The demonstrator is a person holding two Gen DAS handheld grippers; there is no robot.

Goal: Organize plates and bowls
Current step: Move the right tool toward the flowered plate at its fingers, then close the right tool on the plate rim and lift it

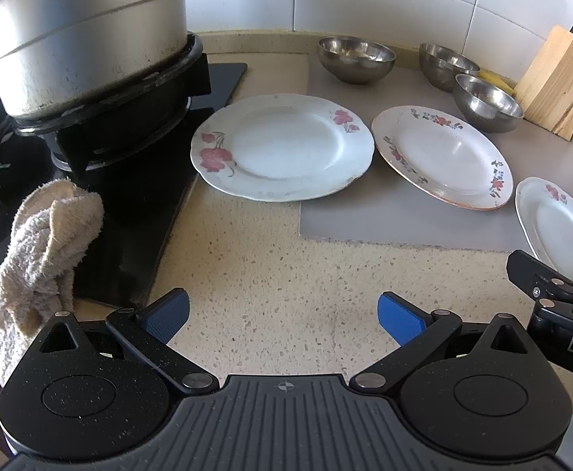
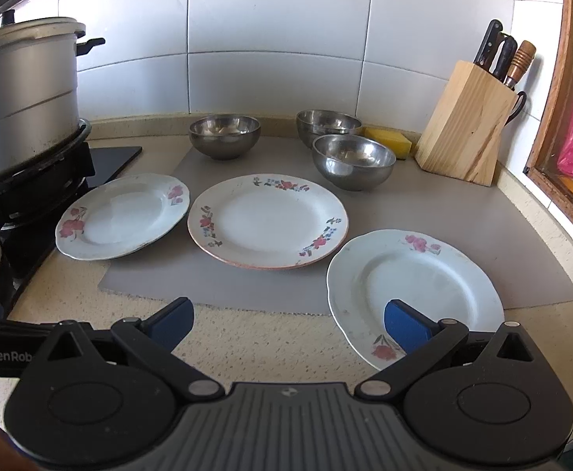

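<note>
Three flowered plates lie flat on the counter: a left plate (image 1: 282,145) (image 2: 123,216) by the stove, a middle plate (image 1: 443,155) (image 2: 267,221) on the grey mat (image 2: 223,278), and a right plate (image 1: 559,223) (image 2: 415,286). Three steel bowls stand behind them: one at the back left (image 1: 356,58) (image 2: 224,135), one at the back right (image 1: 448,64) (image 2: 327,125) and one in front of it (image 1: 488,102) (image 2: 353,161). My left gripper (image 1: 282,316) hovers open over bare counter. My right gripper (image 2: 288,322) is open, its right finger over the right plate's near rim.
A large metal pot (image 1: 78,35) (image 2: 23,98) sits on the black stove (image 1: 137,180) at the left, with a crumpled cloth (image 1: 47,243) beside it. A wooden knife block (image 2: 468,121) and yellow sponge (image 2: 388,141) stand at the back right against the tiled wall.
</note>
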